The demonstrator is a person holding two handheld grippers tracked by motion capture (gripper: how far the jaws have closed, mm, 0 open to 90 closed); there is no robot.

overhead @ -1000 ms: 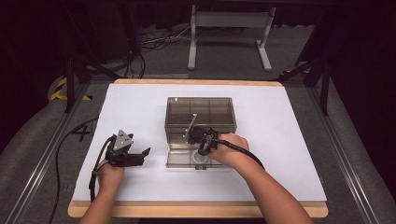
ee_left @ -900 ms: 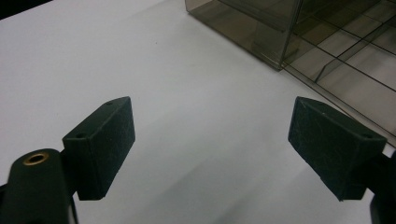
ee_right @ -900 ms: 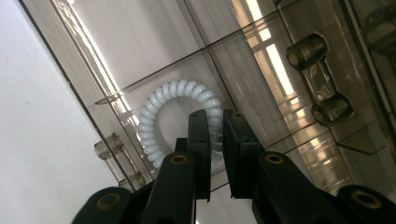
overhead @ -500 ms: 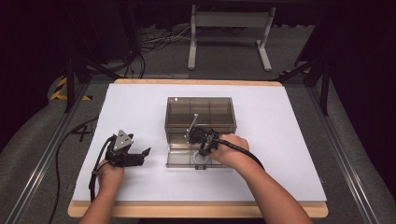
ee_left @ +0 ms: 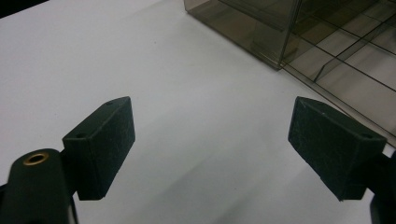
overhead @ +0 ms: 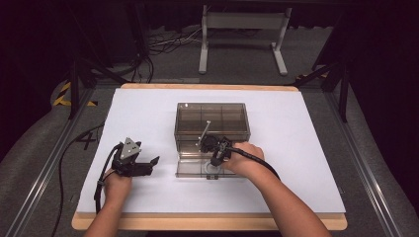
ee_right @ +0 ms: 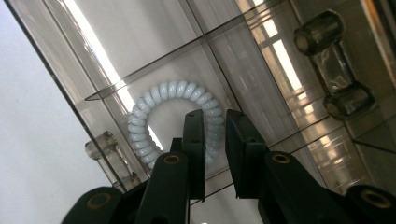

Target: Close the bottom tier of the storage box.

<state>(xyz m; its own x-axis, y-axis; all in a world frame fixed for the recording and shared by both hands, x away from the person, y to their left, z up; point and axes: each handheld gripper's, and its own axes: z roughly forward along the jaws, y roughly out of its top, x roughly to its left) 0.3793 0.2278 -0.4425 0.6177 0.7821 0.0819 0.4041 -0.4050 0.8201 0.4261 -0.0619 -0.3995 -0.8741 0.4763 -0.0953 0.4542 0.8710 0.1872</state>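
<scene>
On the left of the white desk (overhead: 148, 113), the left tool (overhead: 154, 161) rests with jaws wide and empty, well apart from the work. The smoky transparent plastic organiser box (overhead: 212, 121) stands mid-desk. In its pulled-out near drawer lies a white spiral hair tie (ee_right: 173, 116), ring flat, directly beneath the right tool (ee_right: 215, 140), whose nearly closed jaws, just opening slightly, pinch nothing.

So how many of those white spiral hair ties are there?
1. The white spiral hair tie lies in the pulled-out drawer of the smoky plastic organizer box, right under the right gripper. More may be hidden in the tinted compartments.
</scene>
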